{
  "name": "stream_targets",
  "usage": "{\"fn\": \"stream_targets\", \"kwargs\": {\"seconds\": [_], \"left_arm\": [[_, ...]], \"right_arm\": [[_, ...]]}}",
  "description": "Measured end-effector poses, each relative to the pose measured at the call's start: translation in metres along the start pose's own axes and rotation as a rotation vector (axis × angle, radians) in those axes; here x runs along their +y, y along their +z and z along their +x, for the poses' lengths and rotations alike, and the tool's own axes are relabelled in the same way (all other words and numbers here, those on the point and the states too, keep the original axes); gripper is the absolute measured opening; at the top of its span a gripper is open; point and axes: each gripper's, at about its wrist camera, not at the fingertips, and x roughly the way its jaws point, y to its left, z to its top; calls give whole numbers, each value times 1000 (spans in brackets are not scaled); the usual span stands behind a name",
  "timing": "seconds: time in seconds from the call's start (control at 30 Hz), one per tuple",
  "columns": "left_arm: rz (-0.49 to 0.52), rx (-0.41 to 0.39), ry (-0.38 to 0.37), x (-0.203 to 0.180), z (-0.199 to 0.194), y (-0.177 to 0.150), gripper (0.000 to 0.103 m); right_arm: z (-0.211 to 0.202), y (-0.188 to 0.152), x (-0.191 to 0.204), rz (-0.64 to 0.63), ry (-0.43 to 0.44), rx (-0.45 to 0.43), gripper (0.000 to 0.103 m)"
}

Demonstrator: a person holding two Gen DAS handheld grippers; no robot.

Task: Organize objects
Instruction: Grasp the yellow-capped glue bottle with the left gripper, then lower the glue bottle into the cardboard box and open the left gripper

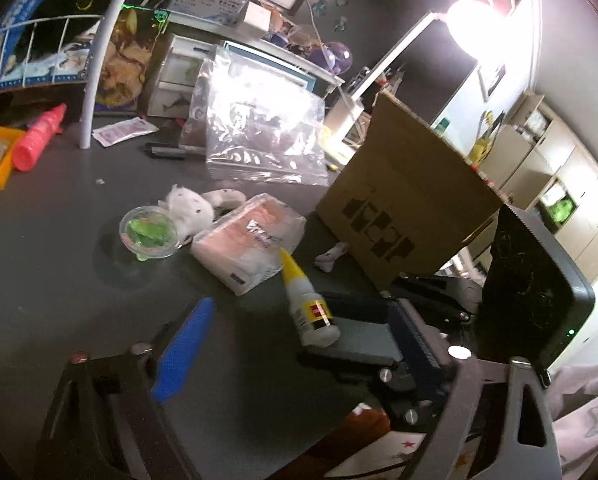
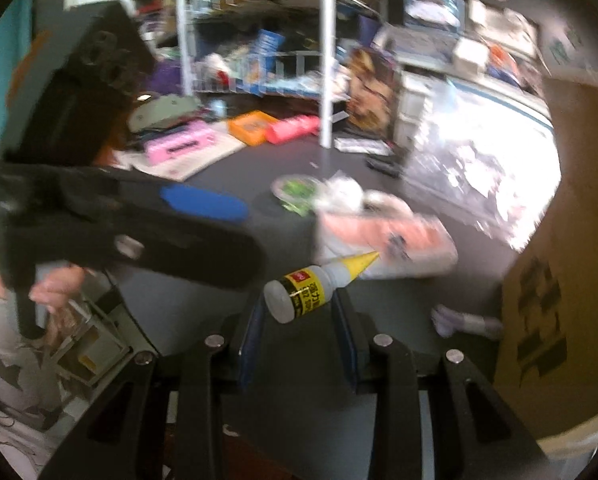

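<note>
Dark desk (image 1: 59,280); white yellow-nozzled glue bottle (image 2: 315,286)

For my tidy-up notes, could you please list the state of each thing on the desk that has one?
Glue bottle: capped, clamped in right gripper.
Left gripper: open, empty.
Cardboard box: upright.
Green-filled tub: upright.
Tissue pack: lying flat.
Pink bottle: lying down.

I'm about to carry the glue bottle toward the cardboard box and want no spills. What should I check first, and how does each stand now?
1. Right tongs shut on the glue bottle: ok.
2. Yellow cap on the bottle: ok.
3. Bottle off the desk: cannot tell.
4. Left tongs open and empty: ok.
5. Cardboard box within view beside the bottle: ok.
6. Box opening free to receive it: cannot tell.
</note>
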Motion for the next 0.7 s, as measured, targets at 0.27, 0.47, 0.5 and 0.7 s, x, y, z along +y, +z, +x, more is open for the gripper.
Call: {"fn": "stream_targets", "kwargs": {"seconds": [0.27, 0.47, 0.5, 0.7], "left_arm": [[8, -46, -12, -9, -29, 14, 50], [67, -77, -30, -35, -46, 35, 30], [84, -79, -23, -43, -47, 40, 29], [164, -83, -22, -80, -37, 65, 29]], "right_arm": [[-24, 36, 25, -160, 36, -100, 31], [-49, 55, 32, -253, 23, -175, 31], [-53, 57, 31, -257, 22, -183, 31], [-83, 64, 9, -242, -7, -239, 31]]}}
